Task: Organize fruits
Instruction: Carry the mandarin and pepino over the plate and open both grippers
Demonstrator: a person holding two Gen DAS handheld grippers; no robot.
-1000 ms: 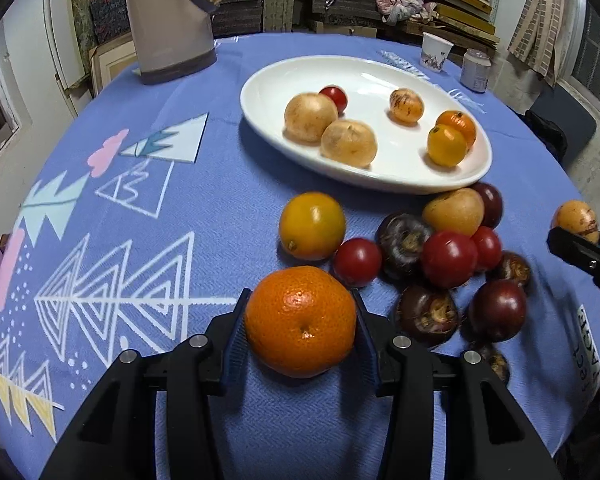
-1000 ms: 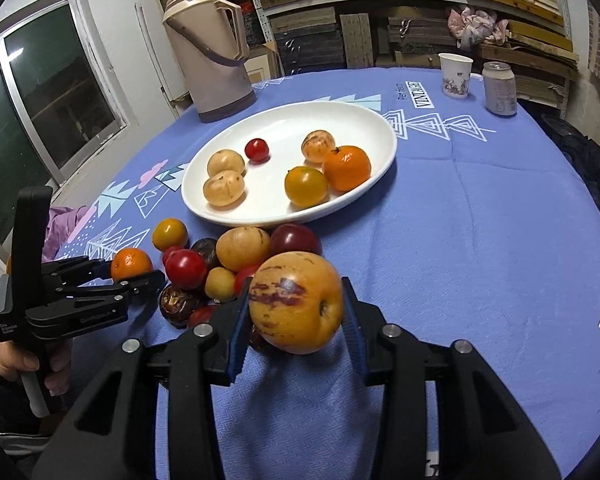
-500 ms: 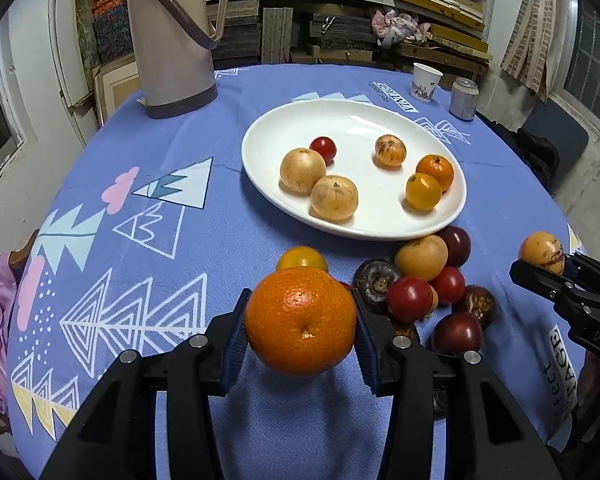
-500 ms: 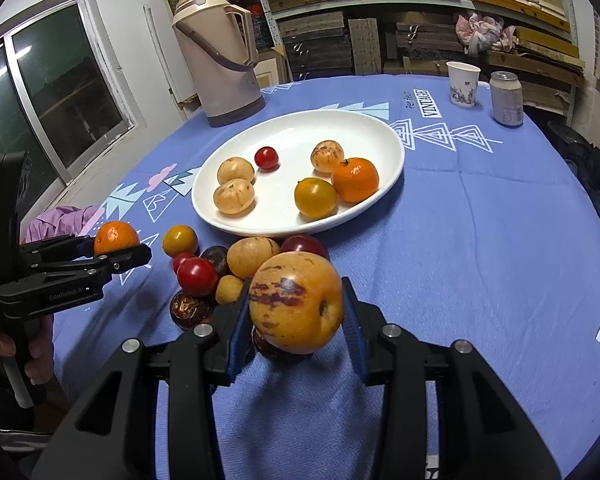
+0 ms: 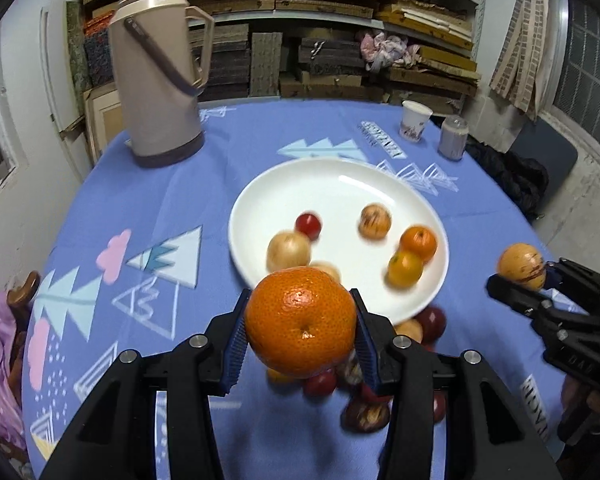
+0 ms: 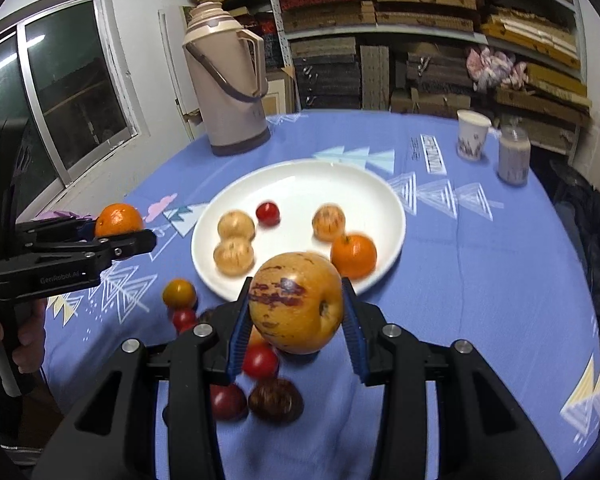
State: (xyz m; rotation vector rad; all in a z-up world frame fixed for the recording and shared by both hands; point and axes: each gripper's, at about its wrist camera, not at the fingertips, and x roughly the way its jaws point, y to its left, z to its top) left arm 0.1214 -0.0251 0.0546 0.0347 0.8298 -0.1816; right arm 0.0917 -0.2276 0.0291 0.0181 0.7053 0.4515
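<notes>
Fingers of the left gripper (image 5: 300, 330) clamp an orange tangerine (image 5: 301, 322) between their blue ribbed pads (image 5: 236, 344), holding it in the air above the blue tablecloth (image 5: 148, 208). In the same way, the right gripper (image 6: 296, 316) pinches a yellow fruit streaked with purple (image 6: 296, 302) on both flanks, also clear of the cloth.

In the left wrist view, loose fruits (image 5: 364, 412) lie on the cloth at about 5 o'clock from the tangerine, partly hidden behind the fingers and too blurred to count. A white oval plate (image 5: 340, 184) sits at 12 to 1 o'clock. It holds a small red fruit (image 5: 309, 224), two pale tan ones, a speckled one (image 5: 375, 222), and an orange one touching a yellow-orange one toward the plate's 4 o'clock rim.

From the right wrist view, a yellow-orange fruit (image 6: 179, 293) and dark red ones lie on the cloth at 7 to 9 o'clock from the held fruit.

A beige thermos (image 5: 158, 80) stands at 11 o'clock beyond the plate. A paper cup (image 5: 415, 121) and a can (image 5: 453, 138), just beside each other, stand at 1 o'clock.
</notes>
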